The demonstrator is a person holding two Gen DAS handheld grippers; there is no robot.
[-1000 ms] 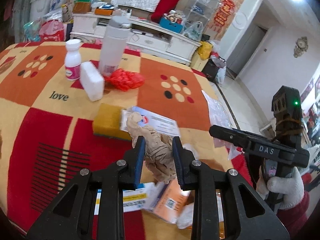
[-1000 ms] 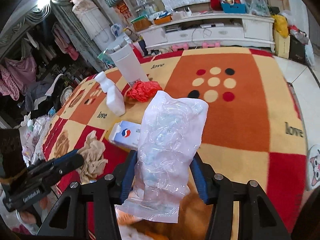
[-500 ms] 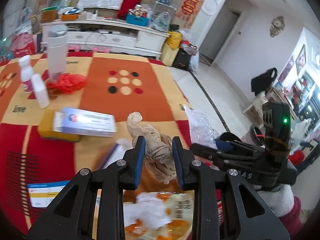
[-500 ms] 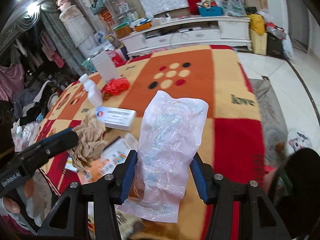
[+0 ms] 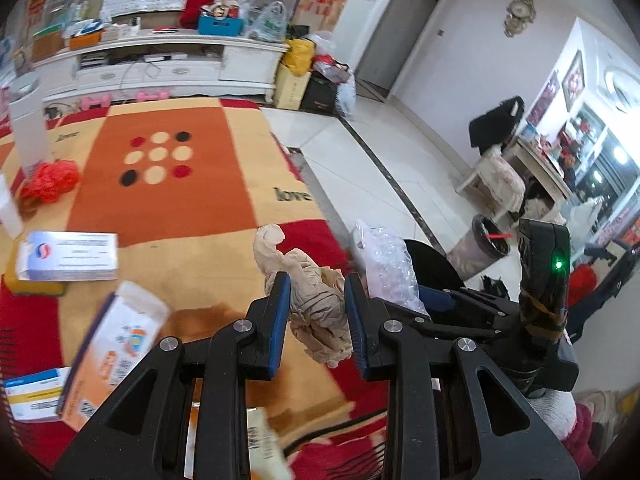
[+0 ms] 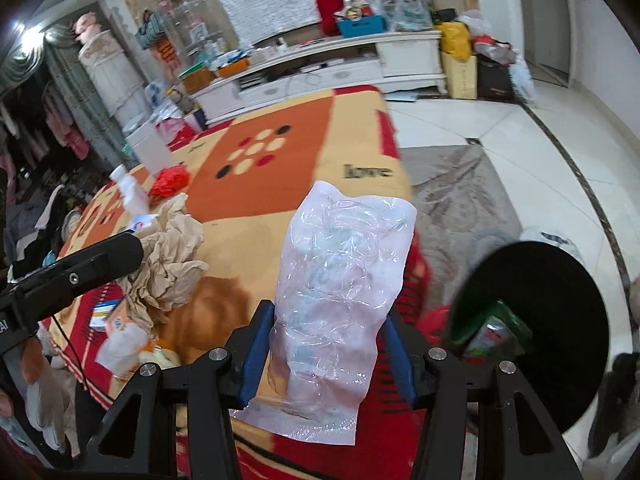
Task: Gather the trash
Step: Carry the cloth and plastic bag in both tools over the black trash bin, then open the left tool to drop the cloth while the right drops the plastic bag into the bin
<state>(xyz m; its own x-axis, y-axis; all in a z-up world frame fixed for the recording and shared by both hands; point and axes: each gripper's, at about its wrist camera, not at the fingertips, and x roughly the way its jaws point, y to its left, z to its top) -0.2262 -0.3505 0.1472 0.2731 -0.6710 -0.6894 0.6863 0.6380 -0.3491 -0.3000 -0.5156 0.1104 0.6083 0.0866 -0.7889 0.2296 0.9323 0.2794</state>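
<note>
Both tools swing right off the table, bringing a round black trash bin (image 6: 560, 320) in at 4 o'clock. Left tool (image 5: 316, 312) stays clamped on crumpled beige paper (image 5: 316, 292), right tool (image 6: 326, 354) on a clear plastic bag (image 6: 340, 280); dropping looks next.

Crumpled paper wad (image 5: 316, 316) pinched in left gripper (image 5: 314, 312), plastic bag (image 6: 340, 304) clamped in right gripper (image 6: 326, 356), side by side over table edge. Bin (image 6: 560, 320) below on floor, right of table. Boxes (image 5: 68, 256) behind-left on tablecloth (image 5: 160, 184).
</note>
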